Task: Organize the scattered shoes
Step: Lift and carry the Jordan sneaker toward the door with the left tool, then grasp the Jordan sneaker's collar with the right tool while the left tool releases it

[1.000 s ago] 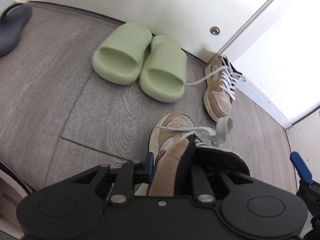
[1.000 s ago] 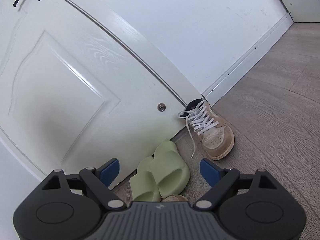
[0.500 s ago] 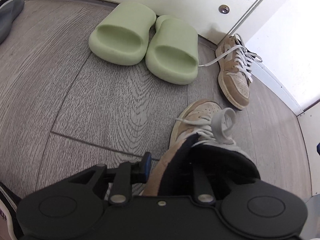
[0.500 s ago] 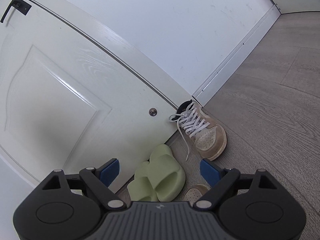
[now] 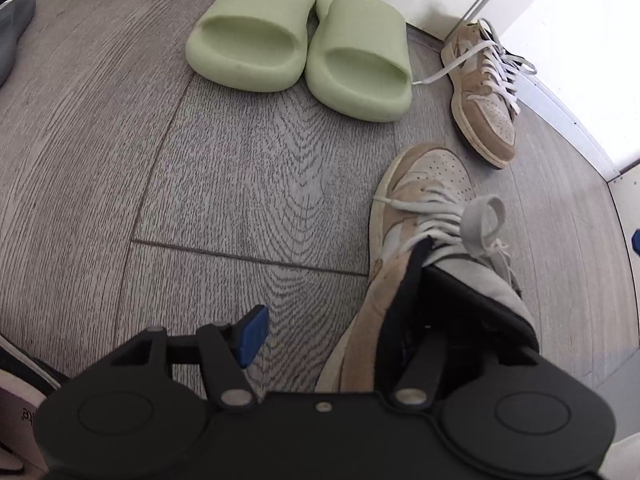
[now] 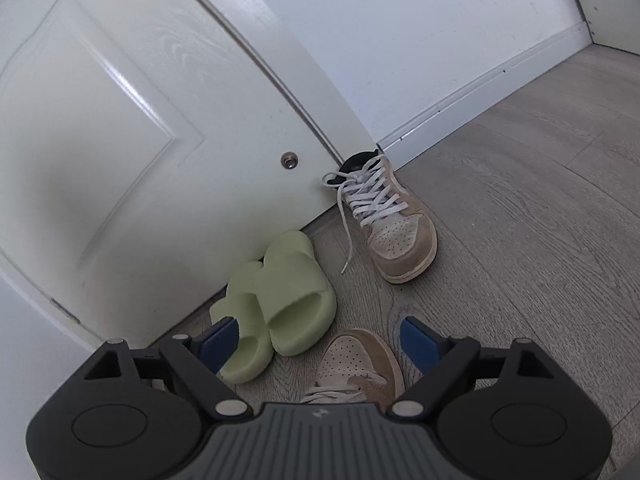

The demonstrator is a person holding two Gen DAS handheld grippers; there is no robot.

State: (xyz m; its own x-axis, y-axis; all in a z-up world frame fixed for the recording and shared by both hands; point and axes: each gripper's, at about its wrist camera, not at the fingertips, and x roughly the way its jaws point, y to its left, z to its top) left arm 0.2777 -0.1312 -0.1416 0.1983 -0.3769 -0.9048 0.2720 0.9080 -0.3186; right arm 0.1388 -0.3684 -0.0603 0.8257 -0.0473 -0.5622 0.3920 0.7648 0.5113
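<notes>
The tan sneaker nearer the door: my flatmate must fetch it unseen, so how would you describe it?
Start at the white door and follow its bottom edge past the green slides to the corner by the skirting board. There the tan sneaker stands alone, heel to the door; unlike its twin, one loose white lace trails across the floor.

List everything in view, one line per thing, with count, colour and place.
Slides: two, pale green, side by side against the door.
Far sneaker: one, tan and white, by the door's edge, a lace trailing toward the slides.
Near sneaker: one, tan and white, on the floor, toe toward the far sneaker.
Grey shoe: one, only its edge shows, far left.
Door: one, white.
Floor: grey wood planks.
Left gripper: black, blue pads; jaws have just been opening, one finger inside the near sneaker's collar, the blue pad clear of its side.
Right gripper: black, blue pads, open, empty.
</notes>
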